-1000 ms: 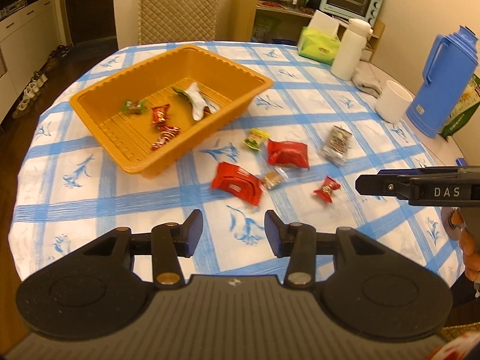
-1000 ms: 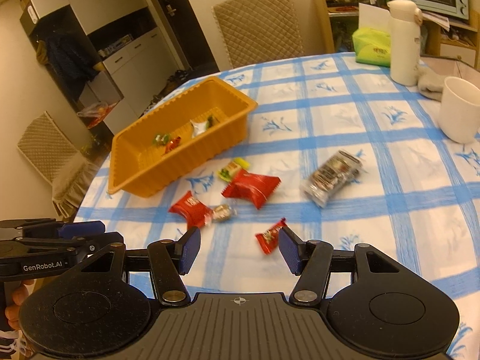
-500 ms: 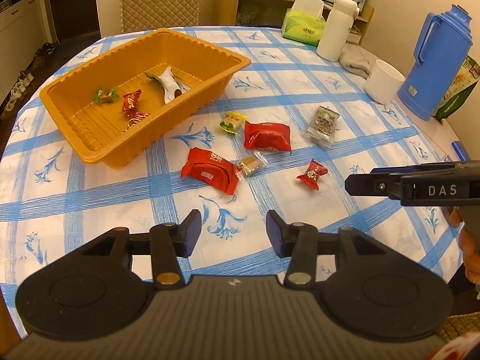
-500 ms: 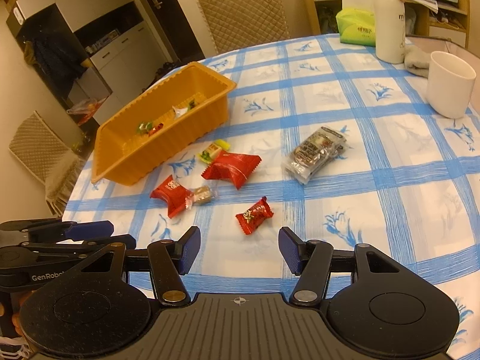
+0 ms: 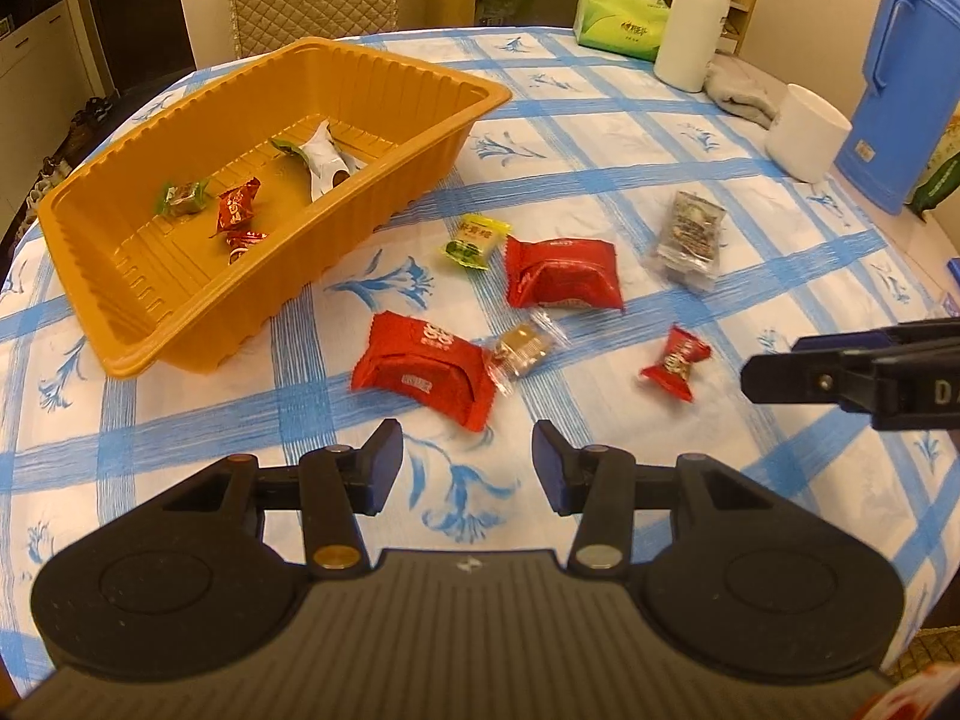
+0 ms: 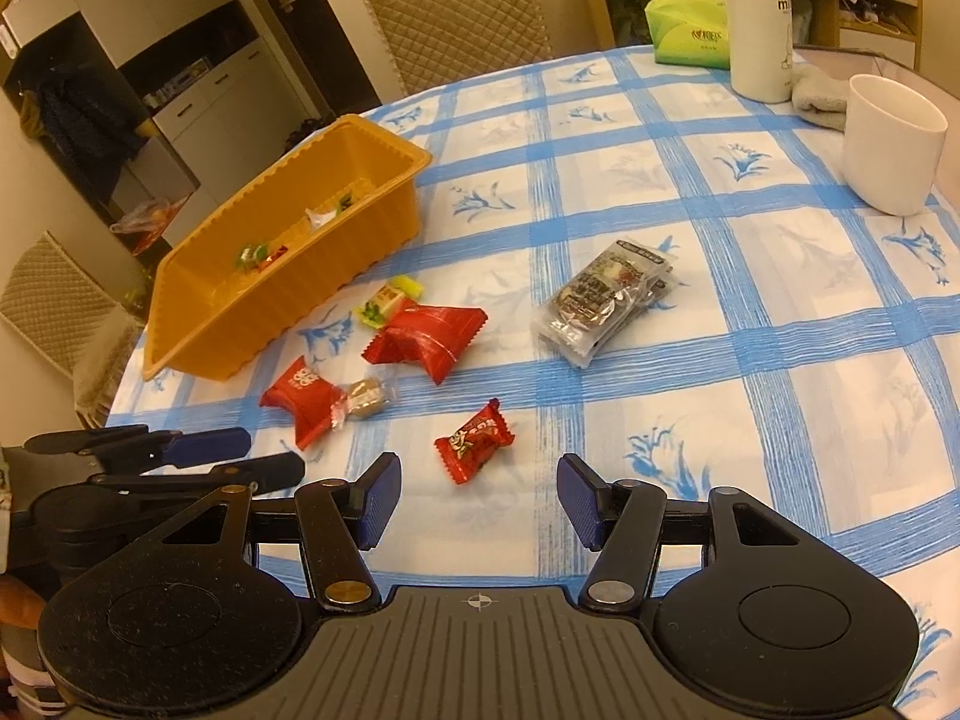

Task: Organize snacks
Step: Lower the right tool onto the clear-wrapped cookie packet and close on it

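— Left side of the table?
— Orange tray, long side angled toward the far right. Inside it: a green candy, two small red candies and a white packet lying against the right wall.

— And beside the tray?
— Loose snacks on the blue-checked cloth. A yellow-green candy near the tray's right wall; a red packet in front of it, touching a small clear-wrapped brown sweet; a second red packet behind those. Further right, a small red candy and a clear bag of dark snacks.

— The tools?
— Left tool hangs above the cloth, fingers spread, nothing between them; the first red packet lies just ahead. Right tool also spread and empty — the small red candy lies just ahead of its gap.

— Far right?
— White mug, white flask, grey cloth, blue jug, green tissue pack, all well apart from the snacks.
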